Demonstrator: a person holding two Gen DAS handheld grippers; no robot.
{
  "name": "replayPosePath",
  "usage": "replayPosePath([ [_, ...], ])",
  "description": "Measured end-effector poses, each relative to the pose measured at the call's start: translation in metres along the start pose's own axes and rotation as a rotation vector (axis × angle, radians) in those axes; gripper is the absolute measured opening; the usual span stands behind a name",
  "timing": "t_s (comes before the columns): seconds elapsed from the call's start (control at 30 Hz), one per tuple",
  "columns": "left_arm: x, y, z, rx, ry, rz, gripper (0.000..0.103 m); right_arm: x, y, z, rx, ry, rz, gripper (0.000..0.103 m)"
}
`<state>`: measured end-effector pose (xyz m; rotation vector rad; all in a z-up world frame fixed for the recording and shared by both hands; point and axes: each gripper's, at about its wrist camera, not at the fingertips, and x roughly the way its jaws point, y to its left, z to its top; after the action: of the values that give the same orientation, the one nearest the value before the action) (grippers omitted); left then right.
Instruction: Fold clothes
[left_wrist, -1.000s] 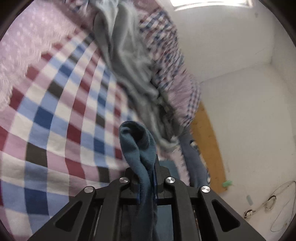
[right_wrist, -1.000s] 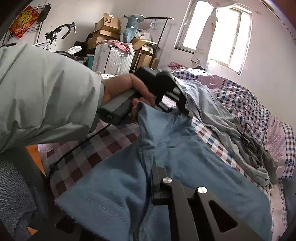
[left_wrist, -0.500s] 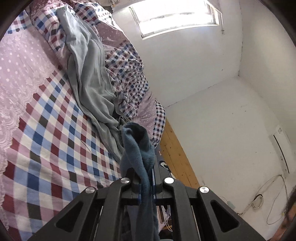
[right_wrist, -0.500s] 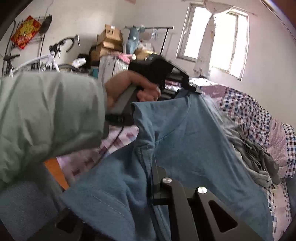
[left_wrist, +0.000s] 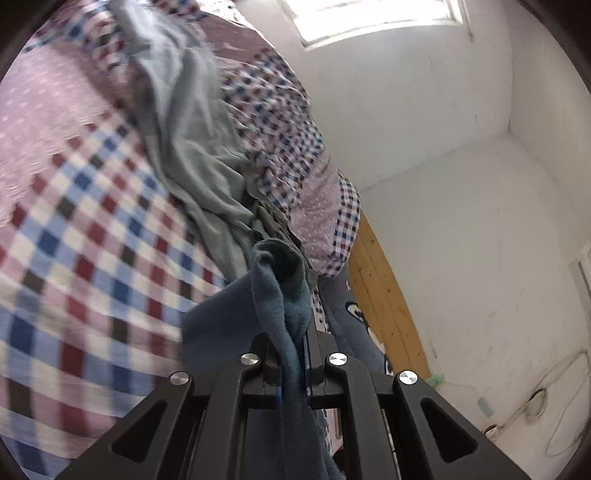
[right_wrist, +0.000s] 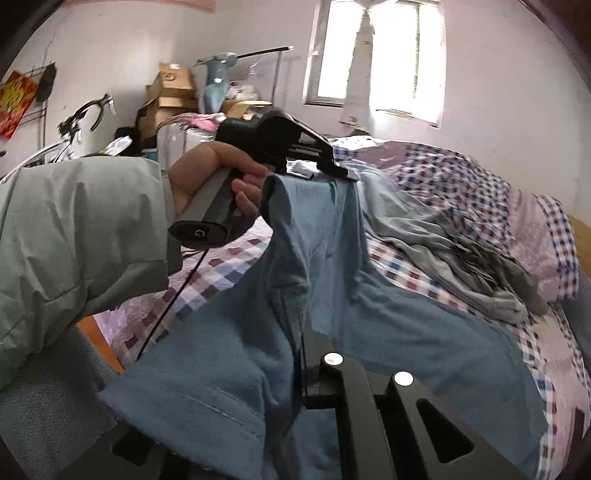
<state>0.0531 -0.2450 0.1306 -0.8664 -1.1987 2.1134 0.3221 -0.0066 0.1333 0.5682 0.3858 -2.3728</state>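
Checked bed (left_wrist: 85, 258) below — blue shirt (right_wrist: 388, 332) hangs over it, stretched between left gripper (right_wrist: 332, 171) and right gripper (right_wrist: 306, 354), both clamped on its top edge — grey clothes (right_wrist: 443, 236) beyond.

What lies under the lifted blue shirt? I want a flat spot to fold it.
Under the blue shirt lies the checked bedsheet; a grey garment sits beside it. The shirt hides the sheet directly beneath it.

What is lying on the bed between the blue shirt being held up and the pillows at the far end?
A crumpled grey garment lies on the checked bedspread between the blue shirt and the pillows, clearest in the right wrist view.
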Motion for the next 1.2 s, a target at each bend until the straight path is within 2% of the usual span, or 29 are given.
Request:
replayPosePath([
  [0.13, 0.047, -0.033, -0.013, 0.032, 0.042, 0.020, 0.006, -0.022, -0.042, -0.012, 0.092, 0.007, -0.055, 0.003],
  [0.33, 0.147, -0.074, -0.043, 0.055, 0.152, 0.055, 0.006, -0.049, -0.107, -0.042, 0.210, 0.043, -0.163, 0.003],
  [0.53, 0.240, -0.097, -0.085, 0.057, 0.235, 0.154, 0.006, -0.070, -0.174, -0.081, 0.370, 0.079, -0.243, 0.003],
  [0.67, 0.294, -0.093, -0.109, 0.052, 0.269, 0.251, 0.006, -0.071, -0.208, -0.113, 0.460, 0.126, -0.287, 0.003],
  [0.77, 0.325, -0.083, -0.119, 0.033, 0.265, 0.326, 0.006, -0.072, -0.232, -0.134, 0.539, 0.148, -0.296, 0.003],
  [0.9, 0.341, -0.072, -0.122, 0.005, 0.242, 0.396, 0.007, -0.065, -0.248, -0.145, 0.570, 0.170, -0.306, 0.003],
  [1.0, 0.349, -0.065, -0.126, -0.025, 0.250, 0.394, 0.008, -0.058, -0.253, -0.155, 0.592, 0.205, -0.303, 0.003],
  [1.03, 0.350, -0.064, -0.126, -0.032, 0.258, 0.389, 0.013, -0.056, -0.254, -0.159, 0.599, 0.218, -0.302, 0.003],
  [1.1, 0.348, -0.064, -0.126, -0.047, 0.263, 0.337, 0.034, -0.058, -0.256, -0.163, 0.612, 0.219, -0.297, 0.005],
  [1.13, 0.346, -0.066, -0.125, -0.048, 0.256, 0.309, 0.057, -0.060, -0.256, -0.163, 0.614, 0.216, -0.302, 0.006],
  [1.17, 0.341, -0.068, -0.123, -0.049, 0.241, 0.276, 0.072, -0.063, -0.255, -0.164, 0.615, 0.215, -0.312, 0.008],
  [1.2, 0.335, -0.070, -0.122, -0.046, 0.220, 0.240, 0.075, -0.065, -0.255, -0.165, 0.616, 0.214, -0.322, 0.014],
])
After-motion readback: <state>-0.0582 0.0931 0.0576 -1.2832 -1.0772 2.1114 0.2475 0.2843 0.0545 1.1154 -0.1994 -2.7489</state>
